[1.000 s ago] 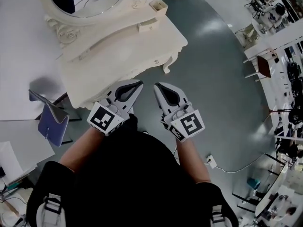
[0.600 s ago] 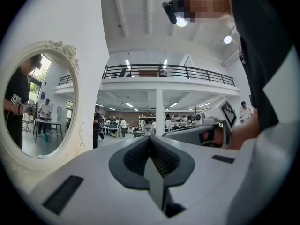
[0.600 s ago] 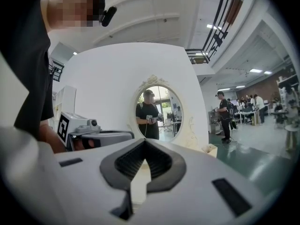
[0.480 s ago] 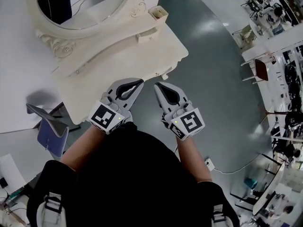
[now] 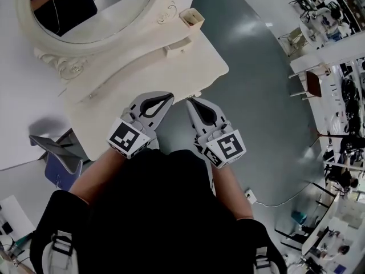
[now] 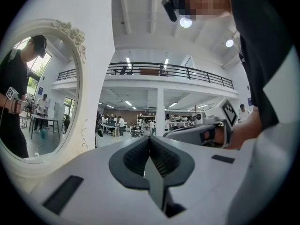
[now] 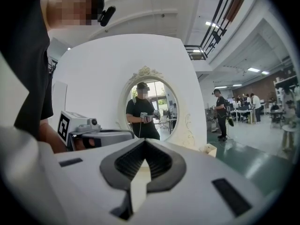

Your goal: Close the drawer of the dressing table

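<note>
Two tools point side by side at the cream-white carved wooden dressing table [image 5: 171, 67]: the left claw [image 5: 165, 97] and the right claw [image 5: 191, 102], each pressed shut with nothing between its ribbed pads. The coming move turns on how they stand to the table's front edge. That edge runs slantwise through the head view, from lower left up to the right. Both claws point nearly square across it, towards the oval mirror [image 5: 114, 7] in its ornate frame at the back of the surface. The left claw has its tips at or just over the front edge, near the middle of the front. The right claw has its tips just beside the edge by the right front corner, above the grey-green floor [image 5: 256, 96]. The left one looks slightly the nearer, though the two are almost level. The drawer itself cannot be made out, because the overhanging top and the claws cover the front panel where it would sit, so how far it stands out cannot be told. By that reading it lies just ahead of and below the tips, its long axis along the front edge, so a push would run straight along the line the claws point. A small cream box [image 5: 191, 17] stands well apart at the far right corner.
</note>
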A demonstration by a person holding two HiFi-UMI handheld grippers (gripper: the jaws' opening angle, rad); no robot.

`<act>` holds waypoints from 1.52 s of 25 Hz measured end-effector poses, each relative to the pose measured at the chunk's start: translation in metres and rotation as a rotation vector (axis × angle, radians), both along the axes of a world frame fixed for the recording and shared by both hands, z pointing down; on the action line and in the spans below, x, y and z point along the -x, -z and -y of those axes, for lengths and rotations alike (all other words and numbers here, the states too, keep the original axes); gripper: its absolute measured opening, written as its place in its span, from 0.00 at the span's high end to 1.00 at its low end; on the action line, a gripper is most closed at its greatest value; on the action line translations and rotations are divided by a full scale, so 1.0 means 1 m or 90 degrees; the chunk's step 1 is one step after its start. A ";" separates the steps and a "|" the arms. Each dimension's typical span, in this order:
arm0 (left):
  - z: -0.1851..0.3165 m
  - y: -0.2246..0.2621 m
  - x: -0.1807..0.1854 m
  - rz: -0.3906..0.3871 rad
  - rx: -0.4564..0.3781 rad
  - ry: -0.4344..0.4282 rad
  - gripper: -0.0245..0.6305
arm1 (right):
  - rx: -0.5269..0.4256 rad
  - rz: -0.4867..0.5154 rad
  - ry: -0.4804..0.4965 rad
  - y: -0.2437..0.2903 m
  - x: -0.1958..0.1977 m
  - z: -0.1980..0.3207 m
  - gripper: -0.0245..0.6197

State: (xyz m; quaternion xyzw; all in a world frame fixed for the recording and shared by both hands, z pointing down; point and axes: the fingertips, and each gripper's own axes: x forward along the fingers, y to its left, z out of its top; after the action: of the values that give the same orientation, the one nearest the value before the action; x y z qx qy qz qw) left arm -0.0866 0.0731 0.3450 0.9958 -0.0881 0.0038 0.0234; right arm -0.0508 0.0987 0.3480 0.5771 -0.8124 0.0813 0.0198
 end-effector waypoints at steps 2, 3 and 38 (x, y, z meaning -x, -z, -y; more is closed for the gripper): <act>0.008 0.000 -0.005 0.002 0.003 0.004 0.97 | 0.004 0.001 -0.001 -0.003 -0.005 0.007 0.96; 0.012 0.000 -0.009 0.003 0.006 0.006 0.97 | 0.005 0.001 -0.001 -0.004 -0.008 0.011 0.96; 0.118 -0.014 -0.181 0.023 0.025 0.274 0.97 | 0.050 0.017 0.238 -0.046 -0.202 0.133 0.96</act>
State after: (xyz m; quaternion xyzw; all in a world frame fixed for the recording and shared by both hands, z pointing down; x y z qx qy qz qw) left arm 0.0944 -0.0451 0.3592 0.9532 -0.2990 0.0186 0.0414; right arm 0.1509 -0.0340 0.3939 0.4137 -0.9019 0.1152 0.0463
